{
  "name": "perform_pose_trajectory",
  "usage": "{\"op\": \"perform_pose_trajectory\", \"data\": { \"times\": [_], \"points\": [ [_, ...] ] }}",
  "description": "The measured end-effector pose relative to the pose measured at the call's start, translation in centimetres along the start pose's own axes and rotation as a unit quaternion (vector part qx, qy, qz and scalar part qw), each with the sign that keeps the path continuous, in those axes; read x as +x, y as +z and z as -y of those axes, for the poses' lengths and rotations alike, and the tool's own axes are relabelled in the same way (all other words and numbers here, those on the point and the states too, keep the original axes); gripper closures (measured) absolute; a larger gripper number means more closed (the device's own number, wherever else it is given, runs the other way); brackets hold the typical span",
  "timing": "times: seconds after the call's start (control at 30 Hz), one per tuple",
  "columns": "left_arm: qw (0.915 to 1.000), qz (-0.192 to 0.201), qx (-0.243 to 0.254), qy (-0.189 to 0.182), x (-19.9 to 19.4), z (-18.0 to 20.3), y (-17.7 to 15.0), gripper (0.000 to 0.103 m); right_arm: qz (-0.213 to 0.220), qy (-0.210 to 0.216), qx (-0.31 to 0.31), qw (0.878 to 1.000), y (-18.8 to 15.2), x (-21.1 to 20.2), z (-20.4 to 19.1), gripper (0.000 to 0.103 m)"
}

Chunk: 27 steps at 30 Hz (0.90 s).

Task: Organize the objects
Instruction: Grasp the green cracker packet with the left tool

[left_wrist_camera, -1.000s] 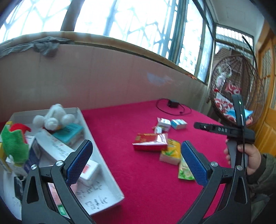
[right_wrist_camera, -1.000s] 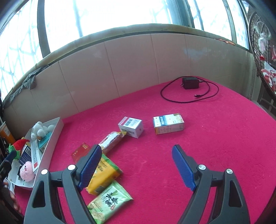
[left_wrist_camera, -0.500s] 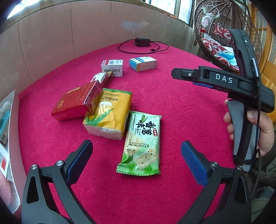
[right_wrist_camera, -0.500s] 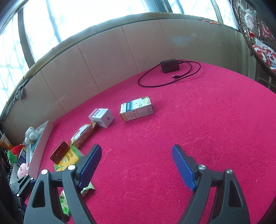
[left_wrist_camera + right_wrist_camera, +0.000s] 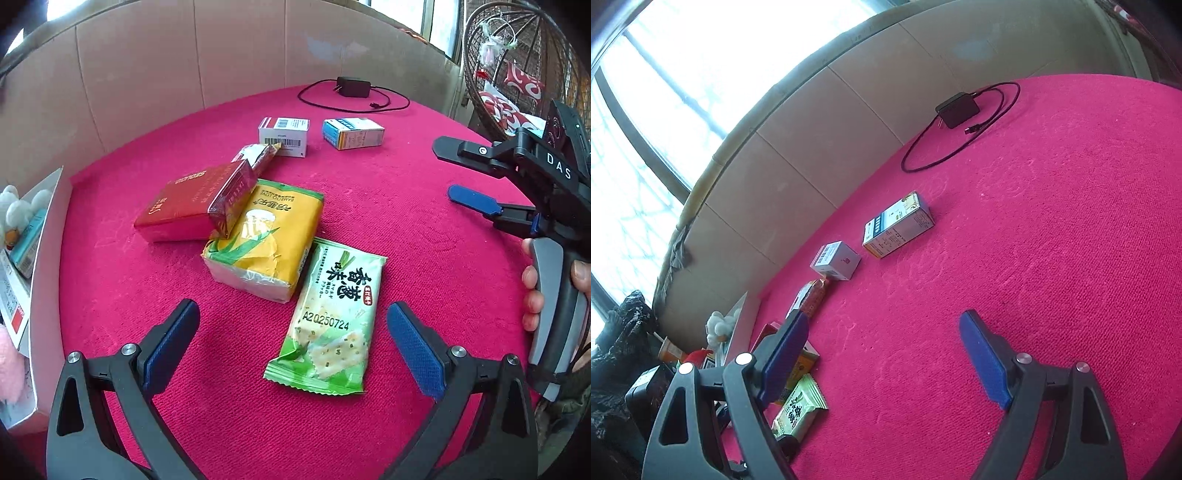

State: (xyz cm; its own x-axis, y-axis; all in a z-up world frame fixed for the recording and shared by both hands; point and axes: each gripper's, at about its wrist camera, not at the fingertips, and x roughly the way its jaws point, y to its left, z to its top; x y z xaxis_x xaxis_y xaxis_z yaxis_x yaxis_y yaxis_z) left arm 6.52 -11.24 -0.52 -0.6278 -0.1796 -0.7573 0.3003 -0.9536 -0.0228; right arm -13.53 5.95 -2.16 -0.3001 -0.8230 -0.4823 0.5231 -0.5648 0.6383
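Swinging away from the white box (image 5: 40, 236), the left gripper (image 5: 291, 343) had dropped over the loose snacks on the red cloth (image 5: 424, 229), jaws wide and empty. Its nearest target, the green cracker packet (image 5: 328, 317), lay just ahead between its fingers, long axis running away. The right gripper (image 5: 882, 350) (also open, empty) hovered farther off.

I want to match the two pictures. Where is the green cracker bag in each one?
Left wrist view: the cracker bag lies low in the middle, between the left gripper's fingers.
Right wrist view: it sits at the bottom left, partly behind the right gripper's left finger.
Shared landmark: the black charger by the wall.
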Motion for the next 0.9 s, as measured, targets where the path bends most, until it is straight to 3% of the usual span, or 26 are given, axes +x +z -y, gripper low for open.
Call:
{"op": "perform_pose_trajectory", "data": {
  "times": [0.2, 0.33, 0.43, 0.6, 0.67, 0.73, 0.87, 0.9],
  "points": [
    [0.9997, 0.018, 0.007, -0.016, -0.3, 0.3, 0.3, 0.001, -0.023, -0.027, -0.021, 0.999, 0.0, 1.1, -0.9, 0.016],
    [0.9993, -0.029, -0.002, -0.023, 1.6, 0.2, 0.6, 0.001, -0.023, -0.026, -0.022, 0.999, 0.0, 1.1, -0.7, 0.014],
    [0.9991, -0.028, 0.001, -0.031, 1.6, 0.4, 0.8, 0.001, -0.024, -0.027, -0.023, 0.999, 0.0, 1.1, -0.6, 0.014],
    [0.9988, -0.036, 0.030, -0.012, 2.3, 1.5, 1.3, 0.001, -0.024, -0.027, -0.023, 0.999, 0.0, 1.1, -0.6, 0.014],
    [0.9986, -0.031, 0.042, -0.010, 2.1, 1.9, 1.2, 0.006, -0.024, -0.025, -0.022, 0.999, 0.0, 1.1, -0.6, 0.014],
    [0.9983, -0.022, 0.052, -0.018, 1.7, 2.3, 1.0, 0.027, -0.023, -0.024, -0.022, 0.999, 0.0, 1.0, -0.6, 0.014],
    [0.9979, -0.013, 0.059, -0.025, 1.1, 2.5, 0.6, 0.050, -0.023, -0.024, -0.021, 0.999, 0.0, 1.0, -0.7, 0.014],
    [0.9980, -0.011, 0.058, -0.023, 1.0, 2.4, 0.6, 0.061, -0.023, -0.024, -0.021, 0.999, 0.1, 1.0, -0.7, 0.014]
  ]
}}
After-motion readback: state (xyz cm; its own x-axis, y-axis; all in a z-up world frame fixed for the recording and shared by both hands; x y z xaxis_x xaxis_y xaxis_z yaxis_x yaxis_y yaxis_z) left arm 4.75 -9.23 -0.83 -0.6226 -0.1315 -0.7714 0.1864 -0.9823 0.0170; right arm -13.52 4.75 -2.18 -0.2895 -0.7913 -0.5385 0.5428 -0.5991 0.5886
